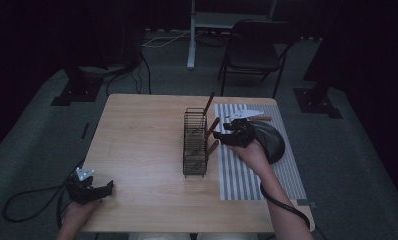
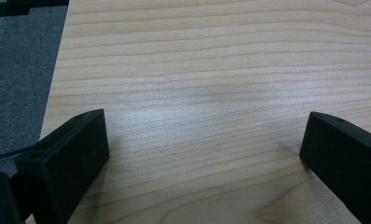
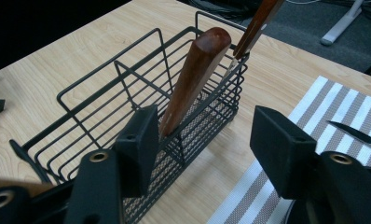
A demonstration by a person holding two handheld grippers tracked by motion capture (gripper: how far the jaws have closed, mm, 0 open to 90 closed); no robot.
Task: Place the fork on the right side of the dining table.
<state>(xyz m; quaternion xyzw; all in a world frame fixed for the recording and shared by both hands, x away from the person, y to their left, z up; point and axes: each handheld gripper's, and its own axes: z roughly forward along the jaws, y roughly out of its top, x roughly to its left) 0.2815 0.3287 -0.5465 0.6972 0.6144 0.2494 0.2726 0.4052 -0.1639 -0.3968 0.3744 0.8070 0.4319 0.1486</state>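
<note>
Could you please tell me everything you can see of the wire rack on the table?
The rack is a narrow, black wire caddy, open-topped, with dividers making compartments and a fine mesh floor. It stands upright on the wooden table, beside the striped mat. Three wooden handles lean out of it toward the mat. The right gripper is next to it, jaws open, not touching it.

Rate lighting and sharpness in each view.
High view: dim overall, background nearly black, table readable but soft. Left gripper view: bright, a pale sheen on the wood grain, left gripper slightly soft. Right gripper view: well lit, wire rack sharp, right gripper blurred up close.
</note>
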